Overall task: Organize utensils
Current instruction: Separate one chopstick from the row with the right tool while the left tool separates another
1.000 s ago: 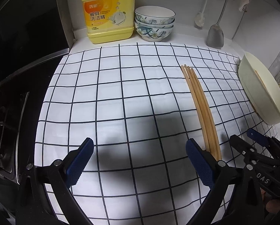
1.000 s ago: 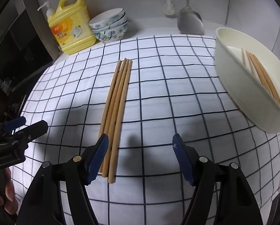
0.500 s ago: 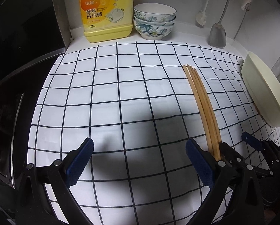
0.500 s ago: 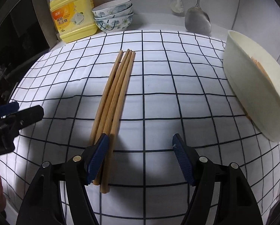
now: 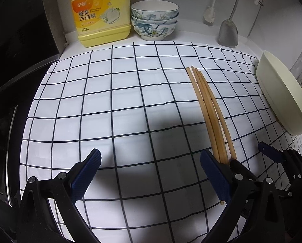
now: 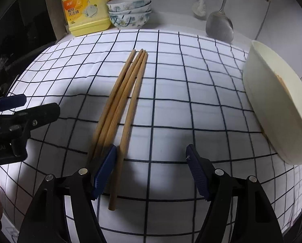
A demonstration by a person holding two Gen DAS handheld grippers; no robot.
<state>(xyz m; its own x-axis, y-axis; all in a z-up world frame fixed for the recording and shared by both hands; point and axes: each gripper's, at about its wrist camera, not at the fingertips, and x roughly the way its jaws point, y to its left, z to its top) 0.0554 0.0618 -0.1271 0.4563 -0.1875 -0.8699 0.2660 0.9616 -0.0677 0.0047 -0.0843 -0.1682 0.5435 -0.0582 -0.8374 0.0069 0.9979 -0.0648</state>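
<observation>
The near ends of the chopsticks (image 6: 118, 109) blur and pass behind the right gripper (image 6: 151, 168)'s left finger. The cream dish (image 6: 272, 105) runs off the right edge, its contents mostly hidden by its wall. The detergent jug (image 5: 100, 14)'s top is cropped. The ladle (image 6: 219, 26)'s handle leaves the frame.

I see a counter covered by a white grid-checked cloth (image 5: 114, 105); on the cloth lie wooden chopsticks (image 6: 122, 101) in a loose bundle, and a cream basin (image 6: 272, 109) sits at its right edge; behind the cloth stand a yellow detergent jug (image 5: 102, 14) and stacked floral bowls (image 5: 154, 21).
</observation>
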